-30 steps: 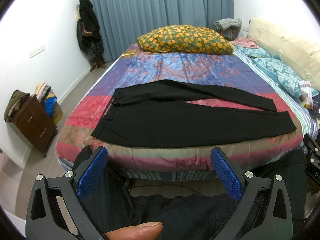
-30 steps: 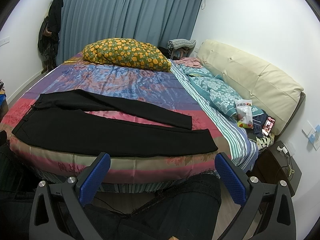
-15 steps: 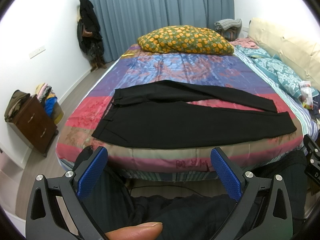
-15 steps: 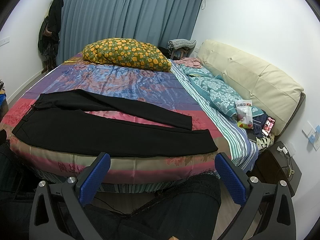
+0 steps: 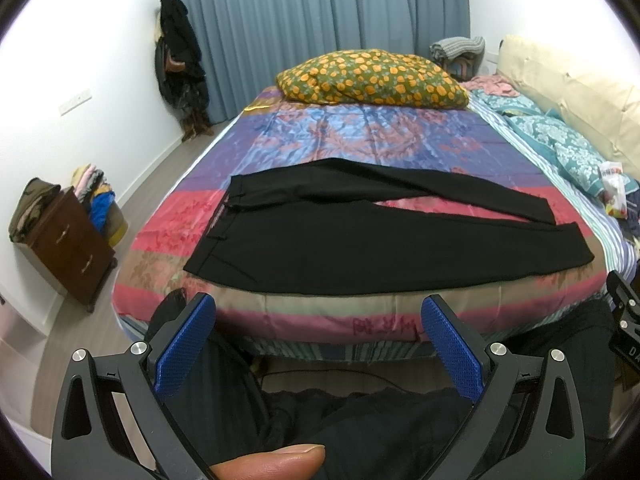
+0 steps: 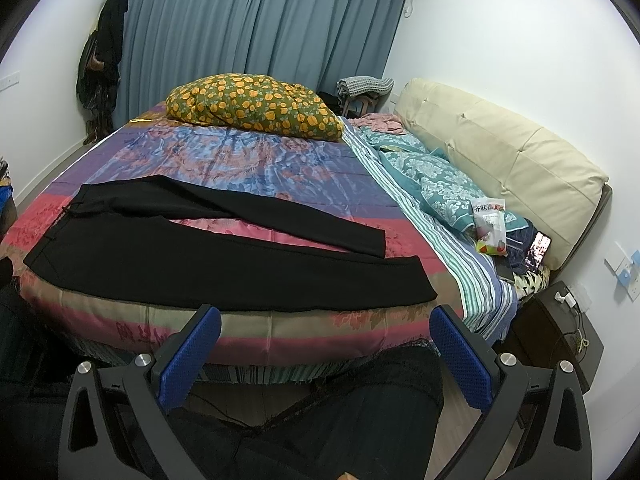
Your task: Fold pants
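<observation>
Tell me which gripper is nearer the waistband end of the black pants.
Left. The left gripper hangs off the bed edge toward the waistband end; the right gripper sits farther along, nearer the leg cuffs. Both jaws open, touching nothing.

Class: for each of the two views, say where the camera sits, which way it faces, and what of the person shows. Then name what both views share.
Left wrist: behind the open left gripper at the bed's near edge, facing the pants waist end; thumb and legs show.
Right wrist: behind the open right gripper, further toward the headboard, facing the pants cuffs; legs show.
Shared: pants, quilt, pillow, curtain.
</observation>
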A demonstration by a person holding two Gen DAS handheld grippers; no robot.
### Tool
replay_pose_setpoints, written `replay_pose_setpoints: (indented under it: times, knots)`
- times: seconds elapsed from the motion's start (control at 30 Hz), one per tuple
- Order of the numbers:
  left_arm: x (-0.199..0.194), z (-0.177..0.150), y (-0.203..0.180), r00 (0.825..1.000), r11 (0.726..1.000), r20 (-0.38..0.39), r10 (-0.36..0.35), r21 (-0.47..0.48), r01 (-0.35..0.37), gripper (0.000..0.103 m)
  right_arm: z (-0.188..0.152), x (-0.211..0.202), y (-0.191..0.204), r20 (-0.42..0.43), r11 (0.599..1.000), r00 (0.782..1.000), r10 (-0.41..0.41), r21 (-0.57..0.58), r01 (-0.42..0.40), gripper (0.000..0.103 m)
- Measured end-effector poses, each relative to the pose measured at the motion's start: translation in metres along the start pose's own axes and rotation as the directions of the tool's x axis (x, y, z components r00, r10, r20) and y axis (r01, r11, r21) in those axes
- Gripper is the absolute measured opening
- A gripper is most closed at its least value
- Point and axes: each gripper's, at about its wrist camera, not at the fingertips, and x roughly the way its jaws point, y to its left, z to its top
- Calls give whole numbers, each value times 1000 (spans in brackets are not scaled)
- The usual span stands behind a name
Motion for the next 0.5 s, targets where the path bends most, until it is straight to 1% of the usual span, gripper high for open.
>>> replay_pose_setpoints:
  times: [0.5]
  knots:
    - [1,-5,3,1000,1000,-3,2,-2,-2,103,1,1,0,-4,1000,1000,1,-1,-1,103]
